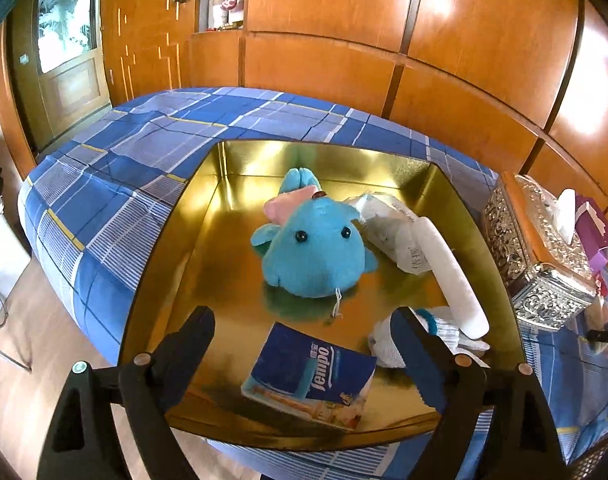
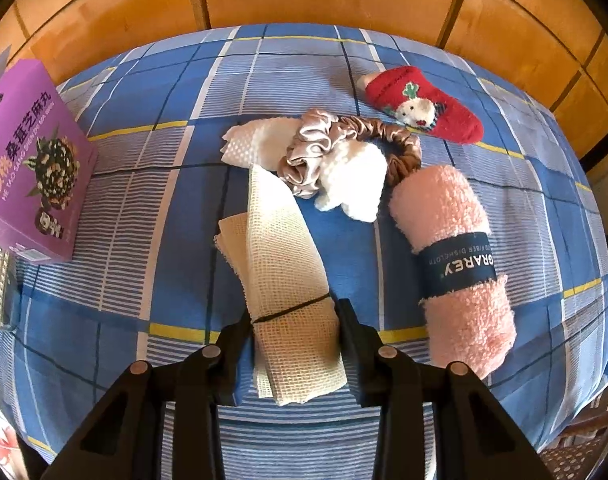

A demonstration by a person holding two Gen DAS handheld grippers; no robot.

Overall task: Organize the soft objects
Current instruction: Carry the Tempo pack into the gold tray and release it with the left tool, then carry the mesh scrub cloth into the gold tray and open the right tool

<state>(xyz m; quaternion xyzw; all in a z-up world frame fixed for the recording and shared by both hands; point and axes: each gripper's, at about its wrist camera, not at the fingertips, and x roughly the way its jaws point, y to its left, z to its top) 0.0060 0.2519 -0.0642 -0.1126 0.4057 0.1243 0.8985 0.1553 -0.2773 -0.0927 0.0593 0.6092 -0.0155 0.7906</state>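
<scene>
In the left wrist view a gold tray (image 1: pixel 155 256) on the blue plaid bed holds a blue plush toy (image 1: pixel 312 256), a white packet (image 1: pixel 392 232), a white roll (image 1: pixel 452 272), a white sock (image 1: pixel 388 344) and a blue Tempo tissue pack (image 1: pixel 308 372). My left gripper (image 1: pixel 299 320) hangs open over the tray's near end; the tissue pack lies below it, untouched by the fingers. In the right wrist view my right gripper (image 2: pixel 293 320) is shut on a cream mesh cloth (image 2: pixel 279 248) tied with a black band, its pads pressing both sides.
Beyond the mesh cloth on the bed lie a pink rolled towel (image 2: pixel 456 256), a red sock (image 2: pixel 424 108), satin scrunchies (image 2: pixel 316 152) and white cloths (image 2: pixel 356 184). A purple box (image 2: pixel 31 168) stands at the left. A silver tissue box (image 1: pixel 540 256) sits right of the tray.
</scene>
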